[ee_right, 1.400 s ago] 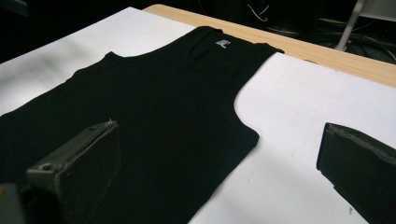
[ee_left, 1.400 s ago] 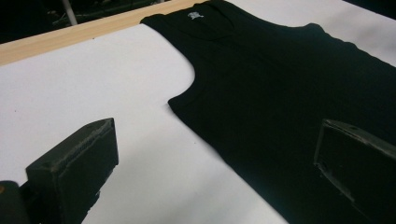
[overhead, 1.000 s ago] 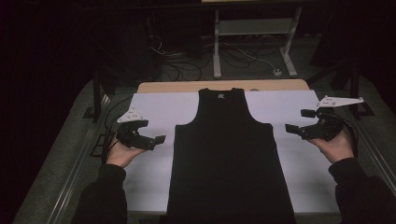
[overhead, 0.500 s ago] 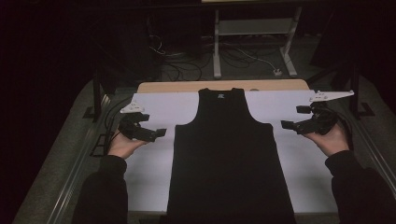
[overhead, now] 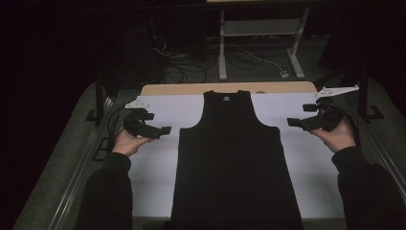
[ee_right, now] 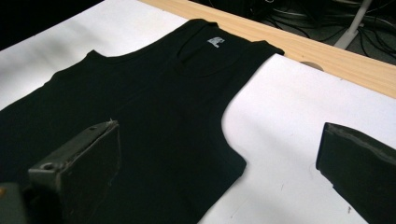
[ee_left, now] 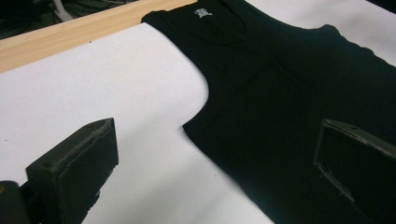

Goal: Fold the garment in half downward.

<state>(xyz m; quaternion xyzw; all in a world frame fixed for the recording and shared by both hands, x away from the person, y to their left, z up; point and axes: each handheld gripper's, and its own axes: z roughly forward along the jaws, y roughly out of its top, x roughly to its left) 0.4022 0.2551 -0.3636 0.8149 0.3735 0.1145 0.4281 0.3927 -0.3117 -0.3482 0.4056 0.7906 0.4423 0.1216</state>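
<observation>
A black tank top (overhead: 234, 163) lies flat on the white bench (overhead: 155, 167); left gripper (overhead: 160, 130) and right gripper (overhead: 294, 122) flank it, jaws wide apart, empty.

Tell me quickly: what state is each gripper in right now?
Left gripper: open, holding nothing, beside the tank top.
Right gripper: open, holding nothing.

Left claw (overhead: 165, 130) and right claw (overhead: 290, 122) held level in upturned palms, jaws spread wide and empty, pointing inward, forearms apart.
</observation>
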